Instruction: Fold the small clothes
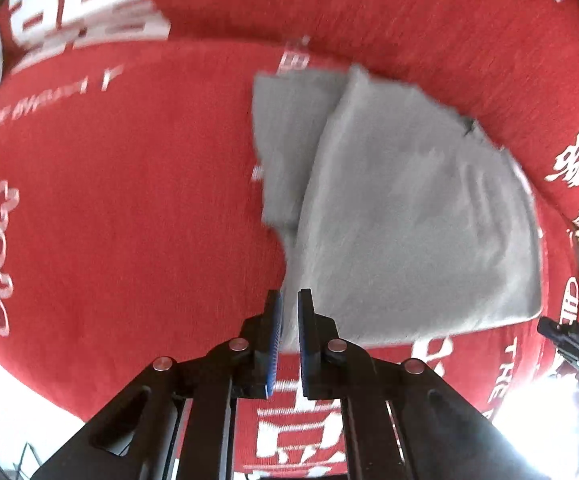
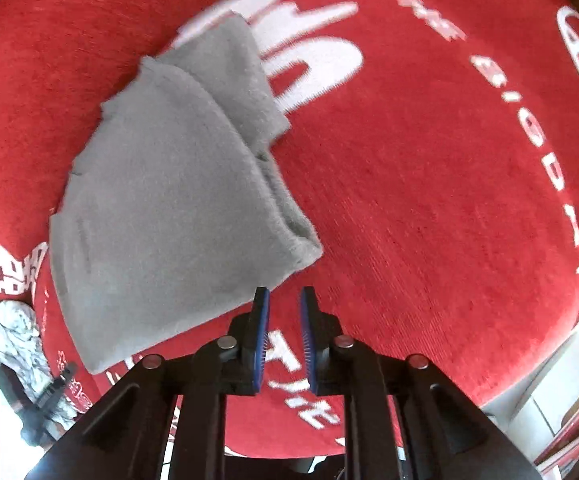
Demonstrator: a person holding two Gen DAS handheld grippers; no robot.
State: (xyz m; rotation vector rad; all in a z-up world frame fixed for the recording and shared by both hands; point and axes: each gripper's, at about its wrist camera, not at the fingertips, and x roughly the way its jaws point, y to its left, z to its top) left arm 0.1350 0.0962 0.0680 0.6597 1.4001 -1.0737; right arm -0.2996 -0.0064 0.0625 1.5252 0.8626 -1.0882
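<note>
A grey folded garment point(image 1: 401, 208) lies on a red cloth with white lettering point(image 1: 129, 200). My left gripper point(image 1: 289, 300) points steeply down at the garment's near corner. Its blue pads are shut on that corner, and grey fabric runs up from between them. In the right wrist view the same garment point(image 2: 161, 208) lies left of centre, with a thick folded edge facing my right gripper point(image 2: 284, 296). The right gripper's pads stand a narrow gap apart. Only the red cloth point(image 2: 429, 160) shows between them, and the garment's edge is just beside the left pad.
A crumpled white-grey item point(image 2: 5, 332) lies at the lower left, past the red cloth's edge. Black gripper parts point(image 1: 565, 340) show at the right edge of the left wrist view. The red cloth ends at a bright floor point(image 2: 549, 400) on the right.
</note>
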